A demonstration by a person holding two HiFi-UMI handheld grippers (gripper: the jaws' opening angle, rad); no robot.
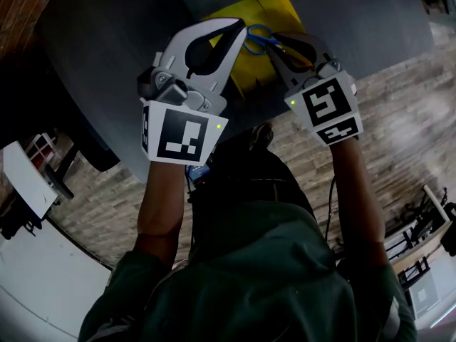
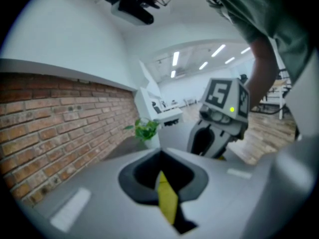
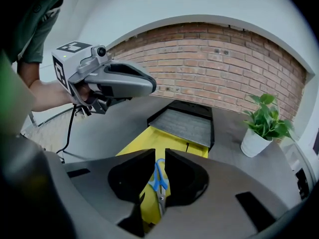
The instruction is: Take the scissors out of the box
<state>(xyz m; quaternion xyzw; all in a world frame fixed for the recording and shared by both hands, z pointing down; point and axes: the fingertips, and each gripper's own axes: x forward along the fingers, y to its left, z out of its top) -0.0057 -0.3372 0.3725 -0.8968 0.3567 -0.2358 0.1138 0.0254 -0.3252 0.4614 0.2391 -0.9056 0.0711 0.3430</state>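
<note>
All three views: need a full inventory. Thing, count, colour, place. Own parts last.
table: 1, dark grey, under everything
box: 1, yellow, open, on the table
scissors: 1, blue handles, held in the right tool over the box
tray or lid: 1, black with grey inside, at the box's far end
potted plant: 1, green leaves, white pot, on the table right of the tray or lid
brick wall: 1, red-brown, behind the table
left tool: 1, grey, jaws shut and empty, raised above the table
right tool: 1, grey, jaws closed on the scissors
arms: 2, green sleeves, behind the tools
</note>
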